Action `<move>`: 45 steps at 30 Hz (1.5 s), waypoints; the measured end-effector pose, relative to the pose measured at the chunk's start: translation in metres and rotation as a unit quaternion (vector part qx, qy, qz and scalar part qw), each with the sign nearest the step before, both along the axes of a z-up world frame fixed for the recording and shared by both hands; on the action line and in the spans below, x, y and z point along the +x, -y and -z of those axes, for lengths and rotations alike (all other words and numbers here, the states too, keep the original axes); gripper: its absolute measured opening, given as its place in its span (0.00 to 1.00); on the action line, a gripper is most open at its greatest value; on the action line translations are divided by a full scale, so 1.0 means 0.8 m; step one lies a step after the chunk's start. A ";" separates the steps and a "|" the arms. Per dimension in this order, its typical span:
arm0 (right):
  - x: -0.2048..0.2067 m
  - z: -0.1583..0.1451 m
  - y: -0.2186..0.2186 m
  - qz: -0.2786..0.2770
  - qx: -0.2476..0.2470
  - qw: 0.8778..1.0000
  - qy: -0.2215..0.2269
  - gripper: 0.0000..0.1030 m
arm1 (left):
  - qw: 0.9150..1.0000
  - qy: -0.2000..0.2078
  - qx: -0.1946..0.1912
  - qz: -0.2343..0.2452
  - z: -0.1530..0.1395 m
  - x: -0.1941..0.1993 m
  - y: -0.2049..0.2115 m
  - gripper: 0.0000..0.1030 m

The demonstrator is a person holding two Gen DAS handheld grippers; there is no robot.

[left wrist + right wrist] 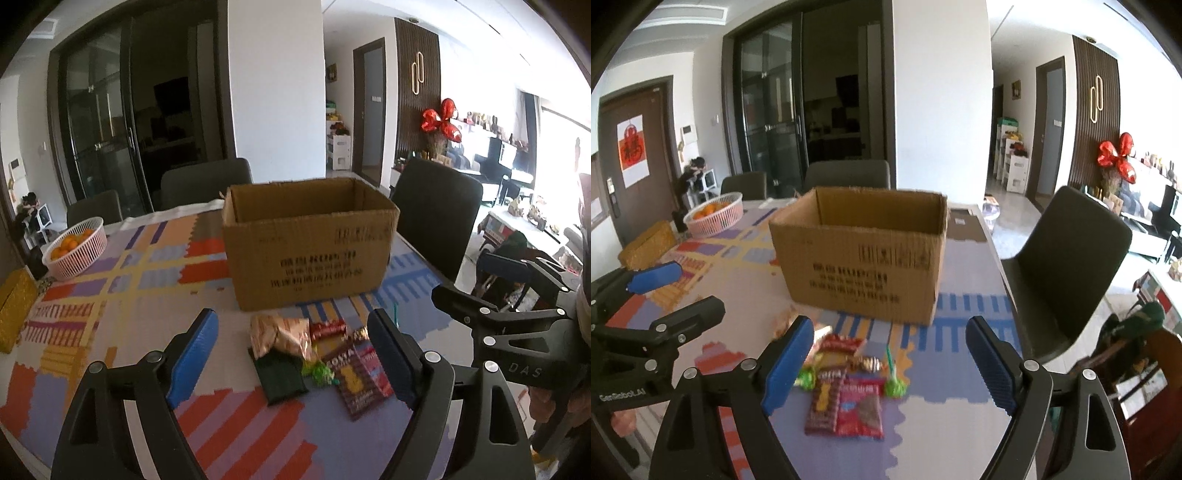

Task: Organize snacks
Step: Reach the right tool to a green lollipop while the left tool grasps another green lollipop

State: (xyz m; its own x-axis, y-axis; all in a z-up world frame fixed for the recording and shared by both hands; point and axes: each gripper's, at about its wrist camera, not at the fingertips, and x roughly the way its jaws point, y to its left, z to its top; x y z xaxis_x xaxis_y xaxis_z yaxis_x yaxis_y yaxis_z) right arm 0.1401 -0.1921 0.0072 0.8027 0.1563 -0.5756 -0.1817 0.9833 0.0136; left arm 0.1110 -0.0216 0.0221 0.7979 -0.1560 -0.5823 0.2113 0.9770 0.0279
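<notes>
before the cardboard box (310, 243), small, seemingly foil-wrapped snacks (321, 358)

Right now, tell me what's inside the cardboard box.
Only the bare inner walls of the box show near its open top. Its front wall hides the bottom, so any contents can't be seen.

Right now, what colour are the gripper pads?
Blue pads, clearest in the right wrist view.

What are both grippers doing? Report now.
Left gripper: open, empty, above the snack packets.
Right gripper: open, empty, above the same packets.
</notes>
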 end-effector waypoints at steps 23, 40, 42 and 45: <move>-0.017 0.085 0.001 0.006 -0.028 0.996 -0.083 0.82 | 0.997 -0.071 0.015 0.027 0.105 -0.003 0.014 0.71; 0.021 0.134 0.012 0.013 -0.011 0.992 -0.122 0.64 | 0.994 -0.108 -0.007 0.028 0.155 0.041 0.017 0.45; 0.027 0.137 0.013 0.013 -0.006 0.992 -0.127 0.60 | 0.993 -0.111 -0.011 0.029 0.158 0.046 0.018 0.43; 0.036 0.144 0.015 0.013 0.001 0.991 -0.135 0.56 | 0.993 -0.114 -0.014 0.030 0.161 0.052 0.019 0.39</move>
